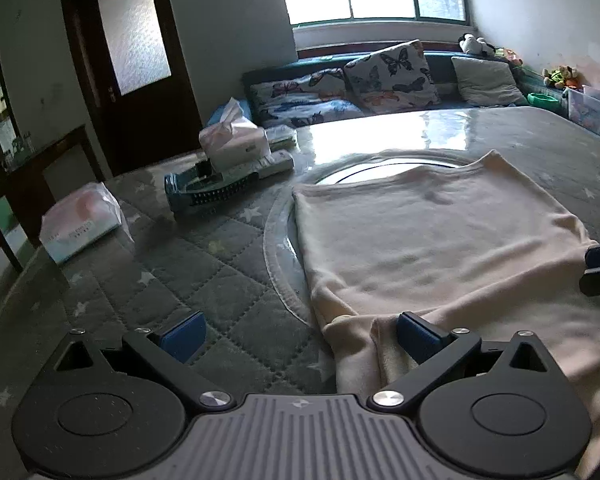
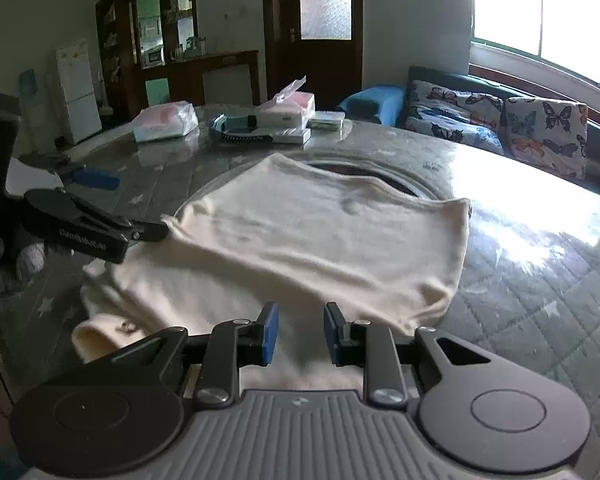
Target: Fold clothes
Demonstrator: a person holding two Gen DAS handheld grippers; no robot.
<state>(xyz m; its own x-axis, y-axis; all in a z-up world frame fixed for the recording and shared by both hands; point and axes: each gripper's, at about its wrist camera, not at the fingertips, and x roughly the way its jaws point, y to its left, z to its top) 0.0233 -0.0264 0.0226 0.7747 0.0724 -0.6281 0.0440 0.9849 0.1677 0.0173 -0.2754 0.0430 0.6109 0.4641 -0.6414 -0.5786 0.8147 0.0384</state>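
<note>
Our left gripper (image 1: 300,338) has black linkage arms, round black hubs, silver screw heads, a grey ribbed body and blue pads (image 1: 184,336) on its fingertips. Our right gripper (image 2: 300,334) is built the same, its blue pads (image 2: 270,334) on black fingers. From the right wrist view, we read white lettering, too blurred to make out, along the left gripper's black side.

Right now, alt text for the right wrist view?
A cream garment lies partly folded on a quilted grey table, with the right tool open just above its near edge. The left tool touches its left corner.
</note>
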